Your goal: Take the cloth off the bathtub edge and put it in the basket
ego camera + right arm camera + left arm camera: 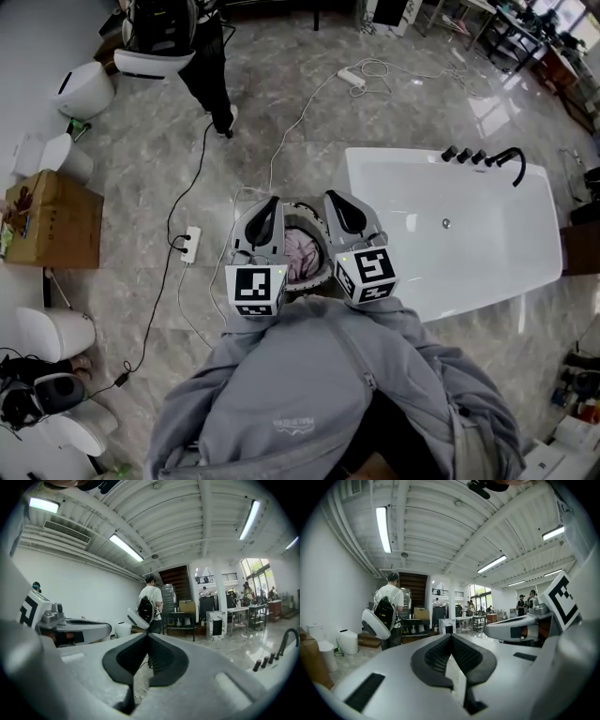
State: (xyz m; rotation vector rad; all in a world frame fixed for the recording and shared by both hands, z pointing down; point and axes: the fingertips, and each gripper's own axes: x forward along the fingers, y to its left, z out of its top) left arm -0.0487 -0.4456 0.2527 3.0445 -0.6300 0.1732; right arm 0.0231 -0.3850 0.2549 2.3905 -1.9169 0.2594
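Both claws hang high over the basket, side by side and pointing almost level across the room. The left claw has its jaws pressed together with nothing between them, and its own view shows the dark pads meeting at the tip. The right claw is closed and empty in the same way.

The cloth, pale pink, lies bunched inside the basket, just beside the white bathtub, whose rim looks bare. The task looks to me as good as done.

What is left is a clean retreat. I would keep both claws closed and well clear of the basket rim, so nothing snags, and check that no corner of cloth hangs over the side. The claws hide part of the basket.
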